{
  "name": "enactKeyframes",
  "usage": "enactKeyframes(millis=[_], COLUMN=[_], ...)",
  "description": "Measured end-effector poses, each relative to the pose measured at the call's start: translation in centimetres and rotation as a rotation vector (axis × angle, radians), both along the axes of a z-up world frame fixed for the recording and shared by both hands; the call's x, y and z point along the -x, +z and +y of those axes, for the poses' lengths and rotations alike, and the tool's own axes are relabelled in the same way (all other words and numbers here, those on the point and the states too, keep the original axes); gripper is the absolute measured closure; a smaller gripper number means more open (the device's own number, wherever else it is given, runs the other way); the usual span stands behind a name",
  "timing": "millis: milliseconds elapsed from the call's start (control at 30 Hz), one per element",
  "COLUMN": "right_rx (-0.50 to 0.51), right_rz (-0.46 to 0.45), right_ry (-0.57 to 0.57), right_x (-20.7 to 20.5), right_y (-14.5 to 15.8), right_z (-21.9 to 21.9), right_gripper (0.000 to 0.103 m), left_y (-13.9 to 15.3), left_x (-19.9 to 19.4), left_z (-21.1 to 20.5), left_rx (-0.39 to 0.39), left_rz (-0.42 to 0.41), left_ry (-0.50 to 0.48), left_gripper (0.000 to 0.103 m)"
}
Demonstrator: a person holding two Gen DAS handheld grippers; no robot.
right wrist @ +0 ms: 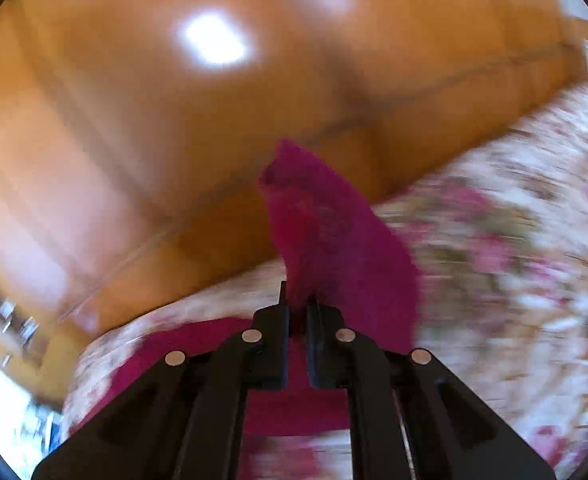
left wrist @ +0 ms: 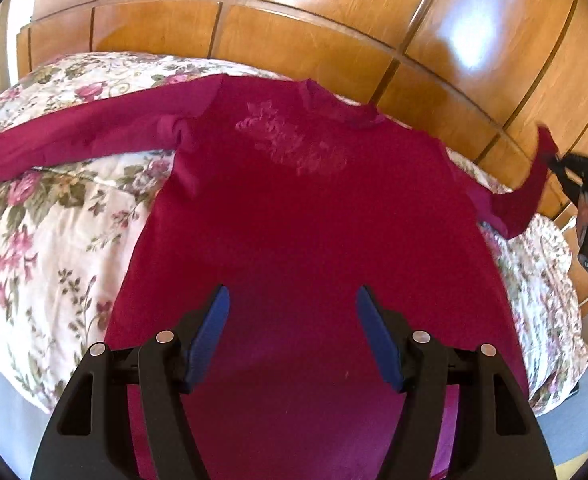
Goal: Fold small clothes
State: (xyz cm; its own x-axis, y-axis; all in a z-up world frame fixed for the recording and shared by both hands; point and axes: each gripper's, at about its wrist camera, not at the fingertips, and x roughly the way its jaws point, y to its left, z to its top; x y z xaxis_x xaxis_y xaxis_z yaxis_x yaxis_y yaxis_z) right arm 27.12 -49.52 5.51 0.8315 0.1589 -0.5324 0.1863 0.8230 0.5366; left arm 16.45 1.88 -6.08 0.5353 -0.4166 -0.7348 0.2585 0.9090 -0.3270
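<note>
Floral bedspread (left wrist: 54, 232) bears the red shirt (left wrist: 294, 220) under the left gripper's (left wrist: 292, 332) parted jaws; the right gripper's (right wrist: 297, 312) jaws pinch its sleeve (right wrist: 325, 232).

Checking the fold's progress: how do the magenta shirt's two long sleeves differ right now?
The sleeve on the picture's left lies flat and stretched out on the floral quilt; the sleeve on the picture's right is lifted off it, curving upward. The left one is untouched, since the left gripper hangs open over the hem; the right gripper is shut on the right one's cuff. Both are the same magenta fabric.
</note>
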Motion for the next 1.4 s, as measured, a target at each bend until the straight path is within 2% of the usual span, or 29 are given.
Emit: enactKeyframes(millis=[133,300,400,467,533,600,767,900,967,1067,1133,1167,1200,1267,1400], right_rx=[-0.027,-0.012,0.054,0.056,0.043,0.053,0.102,0.15,0.129,0.111,0.095,0.094,0.095,0.1,0.173], right_rz=[-0.039,-0.001,0.052,0.068,0.054,0.031,0.047,0.148,0.207,0.247,0.241,0.233,0.217,0.186,0.167], right_ry=[0.208,0.445,0.522,0.542,0.521,0.493,0.392,0.238,0.172,0.11,0.095,0.095,0.102,0.13,0.213], right_x=[-4.3,-8.6,-10.1,-10.6,-10.1,-9.0,-4.6,-0.4,0.9,2.3,2.2,2.0,1.6,0.5,-3.0], right_y=[1.1,-0.2,-1.8,-2.4,-2.2,-1.9,-2.5,-5.5,-7.4,-9.1,-9.2,-9.0,-8.6,-7.9,-7.8], right_z=[9.9,22.9,28.2,29.8,29.3,27.4,20.6,13.4,10.5,8.0,7.5,7.4,7.7,8.9,13.1], right_gripper=[0.097,0.097,0.097,0.091,0.052,0.052,0.051,0.05,0.05,0.05,0.051,0.051,0.051,0.051,0.051], left_y=[0.6,0.7,0.5,0.5,0.5,0.7,0.4,-0.9,-1.8,-3.0,-3.0,-2.9,-2.6,-1.4,2.6], left_x=[-0.8,-2.6,-4.1,-5.2,-6.0,-7.0,-10.5,-14.3,-16.0,-18.1,-19.1,-19.5,-20.0,-20.2,-19.8], left_z=[0.7,2.3,2.9,3.1,3.2,3.0,2.3,1.2,0.7,-0.1,-0.9,-1.1,-1.5,-1.6,-1.0], left_rx=[0.041,0.103,0.139,0.159,0.173,0.173,0.163,0.137,0.121,0.102,0.086,0.077,0.062,0.052,0.101], left_rz=[-0.005,0.006,0.027,0.035,0.035,0.023,0.019,0.056,0.083,0.12,0.123,0.123,0.117,0.065,-0.079], left_ry=[0.02,0.055,0.071,0.08,0.079,0.075,0.068,0.084,0.092,0.099,0.087,0.08,0.071,0.073,0.081], left_gripper=[0.038,0.038,0.038,0.038,0.038,0.039,0.04,0.04,0.04,0.057,0.074,0.092,0.097,0.098,0.098])
